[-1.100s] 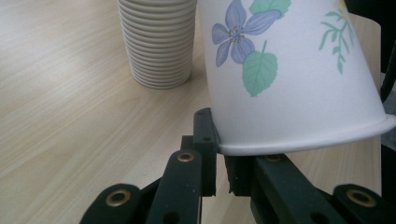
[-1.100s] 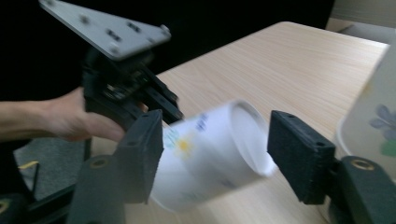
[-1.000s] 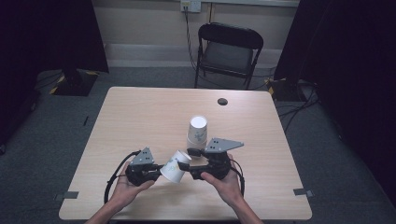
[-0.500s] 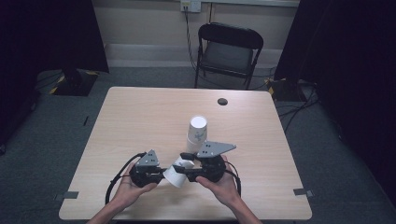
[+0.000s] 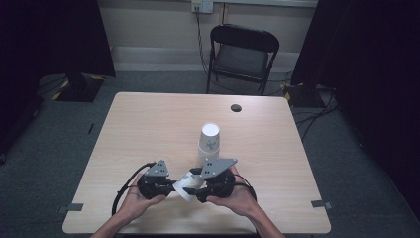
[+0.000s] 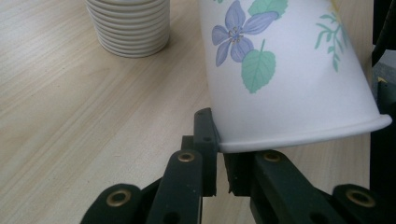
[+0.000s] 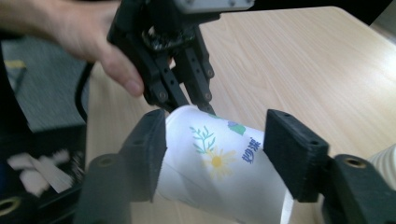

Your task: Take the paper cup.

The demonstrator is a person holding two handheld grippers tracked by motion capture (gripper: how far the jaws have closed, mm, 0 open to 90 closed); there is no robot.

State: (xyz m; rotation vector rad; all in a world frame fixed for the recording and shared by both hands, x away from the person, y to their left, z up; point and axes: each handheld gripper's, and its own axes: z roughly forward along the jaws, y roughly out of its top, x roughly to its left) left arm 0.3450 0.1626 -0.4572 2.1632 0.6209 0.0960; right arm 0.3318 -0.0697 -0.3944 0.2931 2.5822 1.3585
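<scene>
You held the paper cup on its side between your two grippers, near the front edge of the table and just in front of the stack of cups that stood upside down at the middle. Your left gripper was clenched on the cup's rolled rim, one jaw inside the mouth and the other outside, pinching the wall between them. In the right gripper view the flowered cup lay between the two black jaws of your right gripper; those jaws had just been opening, and the right-hand pad stood clear of the cup, while the left-hand pad sat right at its side, touching or just off, you could not tell which. From above, your left hand and right hand sat close together, the grippers pointing at each other across the cup
</scene>
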